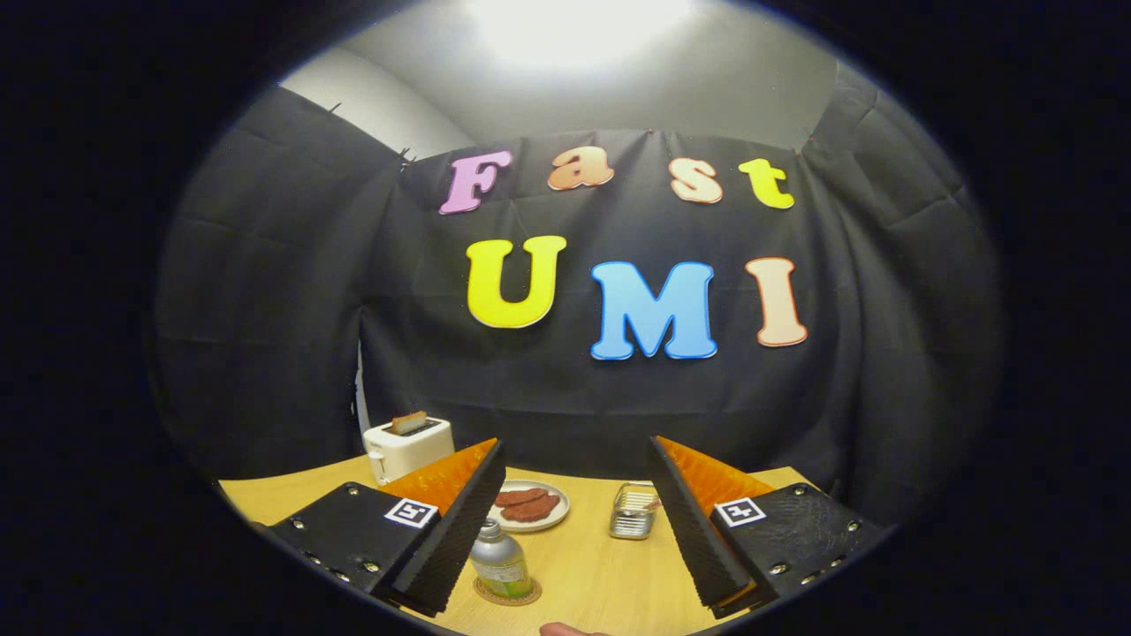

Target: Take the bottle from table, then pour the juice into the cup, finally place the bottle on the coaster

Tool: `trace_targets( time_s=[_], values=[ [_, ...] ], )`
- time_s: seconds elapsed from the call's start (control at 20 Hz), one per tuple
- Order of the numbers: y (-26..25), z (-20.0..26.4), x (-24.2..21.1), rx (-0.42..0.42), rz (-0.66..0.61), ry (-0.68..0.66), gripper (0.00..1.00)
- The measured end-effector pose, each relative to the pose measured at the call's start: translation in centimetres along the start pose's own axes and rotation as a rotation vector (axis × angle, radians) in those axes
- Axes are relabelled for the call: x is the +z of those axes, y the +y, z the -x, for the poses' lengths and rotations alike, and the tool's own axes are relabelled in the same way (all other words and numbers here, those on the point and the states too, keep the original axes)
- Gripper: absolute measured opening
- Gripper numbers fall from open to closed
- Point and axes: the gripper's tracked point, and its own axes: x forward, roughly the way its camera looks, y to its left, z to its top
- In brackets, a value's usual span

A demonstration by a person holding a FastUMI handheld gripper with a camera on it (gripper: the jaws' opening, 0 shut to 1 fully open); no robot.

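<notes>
Bottle seated on coaster; jaws released, holding nothing.

Item: gripper (565,521), jaws spread wide above the tabletop (601,565). Item: bottle (499,559), upright on the round coaster (507,594), just inside the left finger, apparently clear of it. Item: glass cup (633,511), between the fingers and beyond them, near the right one. Also: plate (555,515) of sausage slices, toaster (408,447) behind. Handling note: placement looks complete; back straight away without swinging left, lest the finger tip the bottle.
</notes>
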Motion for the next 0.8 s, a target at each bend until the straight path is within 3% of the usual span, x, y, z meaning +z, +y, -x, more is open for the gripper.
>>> trace_targets(
  time_s=[0.15,0.25,0.8],
  values=[
    [-4.3,0.4,4.5,-0.103,0.029,-0.015,0.98],
    [-5.5,0.7,6.0,-0.125,0.027,-0.005,0.98],
    [-6.7,1.1,5.6,-0.114,0.029,0.044,0.99]
  ],
)
